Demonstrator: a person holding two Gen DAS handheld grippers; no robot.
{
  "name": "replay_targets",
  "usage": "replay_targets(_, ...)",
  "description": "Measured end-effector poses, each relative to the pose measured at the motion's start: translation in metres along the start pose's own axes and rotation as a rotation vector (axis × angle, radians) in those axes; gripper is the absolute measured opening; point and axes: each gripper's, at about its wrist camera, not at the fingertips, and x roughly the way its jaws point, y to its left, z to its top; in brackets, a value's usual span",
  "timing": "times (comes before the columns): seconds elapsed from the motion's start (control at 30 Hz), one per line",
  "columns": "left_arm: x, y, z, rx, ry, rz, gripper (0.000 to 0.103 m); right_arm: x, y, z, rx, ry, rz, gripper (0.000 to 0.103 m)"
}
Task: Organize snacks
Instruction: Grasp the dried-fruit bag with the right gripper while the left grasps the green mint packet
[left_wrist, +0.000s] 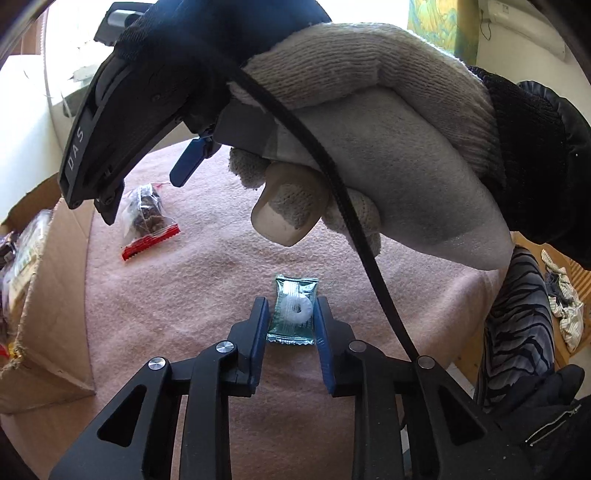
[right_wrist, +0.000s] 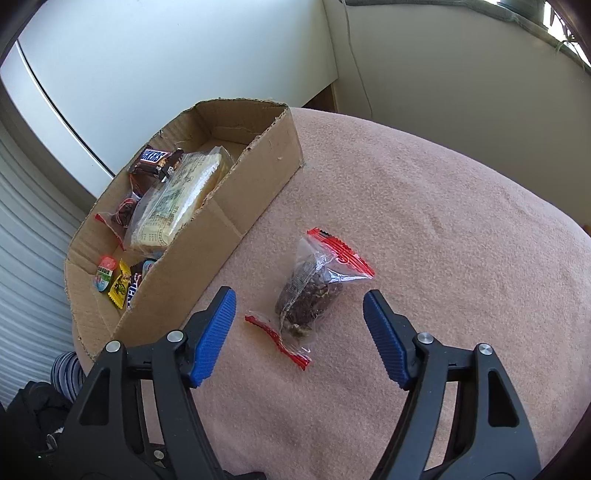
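Note:
A small teal packet (left_wrist: 293, 314) with a white ring candy inside lies on the pink cloth (left_wrist: 184, 295). My left gripper (left_wrist: 291, 302) is shut on it, one blue pad against each long side. A clear bag with red sealed ends (right_wrist: 314, 288) holds a dark snack and lies flat on the cloth. My right gripper (right_wrist: 300, 293) hangs open just above that bag, a blue pad on either side and touching nothing. In the left wrist view the same bag (left_wrist: 146, 218) lies to the upper left, under the right gripper, which a gloved hand (left_wrist: 369, 129) holds.
A shallow cardboard box (right_wrist: 236, 206) stands at the cloth's left edge and holds a Snickers bar (right_wrist: 157, 160), a clear pack of pale biscuits (right_wrist: 177, 199) and several small candies (right_wrist: 118, 284). White walls rise behind. The cloth's edge drops off at the right, beside a striped fabric (left_wrist: 517, 314).

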Motion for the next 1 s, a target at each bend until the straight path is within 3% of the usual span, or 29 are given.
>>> replay_targets(0.33,0.004,0.013,0.004,-0.056,-0.003,-0.002,0.022,0.031,0.002,0.007,-0.021,0.044,-0.044,0.066)
replay_targets(0.4,0.005,0.019,0.008,-0.067,-0.002,-0.008,0.021,0.032,0.004,0.008,-0.032,0.041,-0.062,0.051)
replay_targets(0.6,0.002,0.031,0.01,-0.089,-0.003,-0.015,0.021,0.033,0.0,0.007,-0.024,0.026,-0.058,0.043)
replay_targets(1.0,-0.01,0.047,0.005,-0.133,-0.034,0.001,0.021,0.0,-0.028,-0.012,0.022,-0.044,-0.06,0.039)
